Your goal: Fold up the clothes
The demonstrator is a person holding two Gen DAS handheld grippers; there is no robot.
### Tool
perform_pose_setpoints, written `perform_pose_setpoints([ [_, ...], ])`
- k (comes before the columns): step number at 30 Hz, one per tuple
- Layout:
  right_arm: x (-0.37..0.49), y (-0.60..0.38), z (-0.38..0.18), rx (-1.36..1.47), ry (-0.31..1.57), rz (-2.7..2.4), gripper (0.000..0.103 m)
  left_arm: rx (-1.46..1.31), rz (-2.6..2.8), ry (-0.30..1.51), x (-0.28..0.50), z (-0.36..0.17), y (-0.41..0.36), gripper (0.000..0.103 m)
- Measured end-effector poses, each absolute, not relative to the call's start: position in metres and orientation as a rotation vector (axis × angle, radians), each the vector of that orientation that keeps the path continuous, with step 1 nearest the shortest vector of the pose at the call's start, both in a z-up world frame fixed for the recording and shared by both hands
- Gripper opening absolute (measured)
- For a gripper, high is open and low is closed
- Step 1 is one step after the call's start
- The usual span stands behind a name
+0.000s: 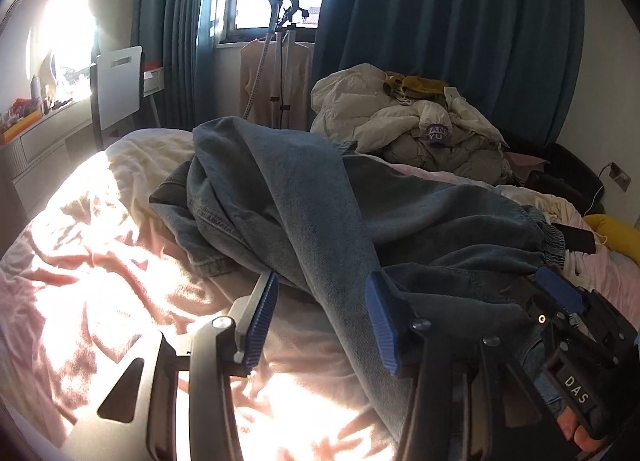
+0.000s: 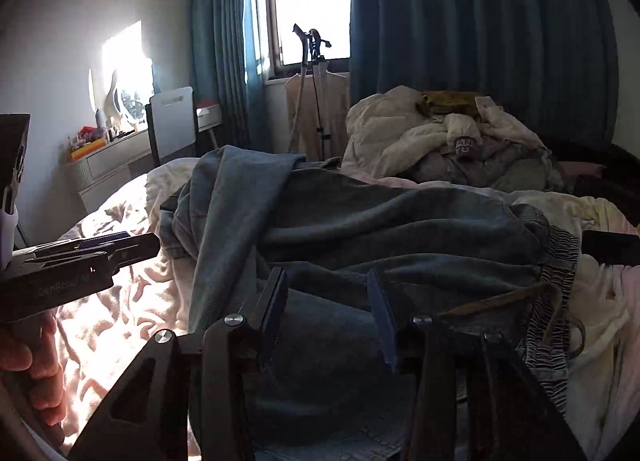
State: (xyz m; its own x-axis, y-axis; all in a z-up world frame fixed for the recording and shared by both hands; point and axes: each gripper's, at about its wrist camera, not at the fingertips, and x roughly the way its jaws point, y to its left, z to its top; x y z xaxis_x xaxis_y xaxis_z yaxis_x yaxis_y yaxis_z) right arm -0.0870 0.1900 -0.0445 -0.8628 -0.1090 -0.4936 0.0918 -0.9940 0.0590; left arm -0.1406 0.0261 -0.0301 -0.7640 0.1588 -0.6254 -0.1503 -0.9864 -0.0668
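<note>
A pair of blue-grey jeans (image 1: 320,197) lies rumpled across the pink bedsheet (image 1: 100,293), waistband to the right. My left gripper (image 1: 324,321) is open, low over the bed, with a jeans leg running between its blue pads (image 1: 260,325). My right gripper (image 2: 332,317) is open too, its jaws standing over the jeans (image 2: 360,221) near the elastic waistband (image 2: 560,257). The right gripper also shows at the lower right of the left wrist view (image 1: 560,293). The left gripper appears at the left edge of the right wrist view (image 2: 100,249).
A heap of white and grey clothes (image 1: 420,117) sits at the back of the bed. A garment steamer stand (image 1: 280,61) is by the window, a white chair (image 1: 118,89) and a cluttered desk (image 1: 32,121) at the left. A yellow cushion (image 1: 616,233) lies at the right.
</note>
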Motion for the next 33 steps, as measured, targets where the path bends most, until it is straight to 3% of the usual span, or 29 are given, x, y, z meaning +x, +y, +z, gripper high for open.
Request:
perform_pose_setpoints([
  [5,-0.100,0.227,-0.049,0.766,-0.259,-3.005,0.042,-1.008,2.768,0.224,-0.197,-0.037,0.071,0.047],
  [10,-0.112,0.251,-0.063,0.814,-0.384,-3.005,0.041,-1.084,2.762,0.335,-0.254,-0.053,0.100,0.047],
  [13,-0.108,0.264,-0.072,0.754,-0.424,-3.100,0.042,-1.159,2.801,0.356,-0.276,-0.066,0.101,0.035],
  [15,-0.109,0.271,-0.076,0.737,-0.450,-3.114,0.042,-1.221,2.822,0.325,-0.282,-0.073,0.093,0.013],
  [18,-0.118,0.276,-0.081,0.766,-0.466,-3.104,0.042,-1.229,2.819,0.273,-0.277,-0.071,0.082,0.003],
  [24,-0.120,0.267,-0.084,0.796,-0.391,-3.080,0.041,-1.087,2.900,0.227,-0.235,-0.032,0.058,0.001],
  [33,-0.095,0.246,-0.068,0.719,-0.256,-3.116,0.041,-0.925,3.051,-0.022,-0.123,0.018,-0.021,0.001],
])
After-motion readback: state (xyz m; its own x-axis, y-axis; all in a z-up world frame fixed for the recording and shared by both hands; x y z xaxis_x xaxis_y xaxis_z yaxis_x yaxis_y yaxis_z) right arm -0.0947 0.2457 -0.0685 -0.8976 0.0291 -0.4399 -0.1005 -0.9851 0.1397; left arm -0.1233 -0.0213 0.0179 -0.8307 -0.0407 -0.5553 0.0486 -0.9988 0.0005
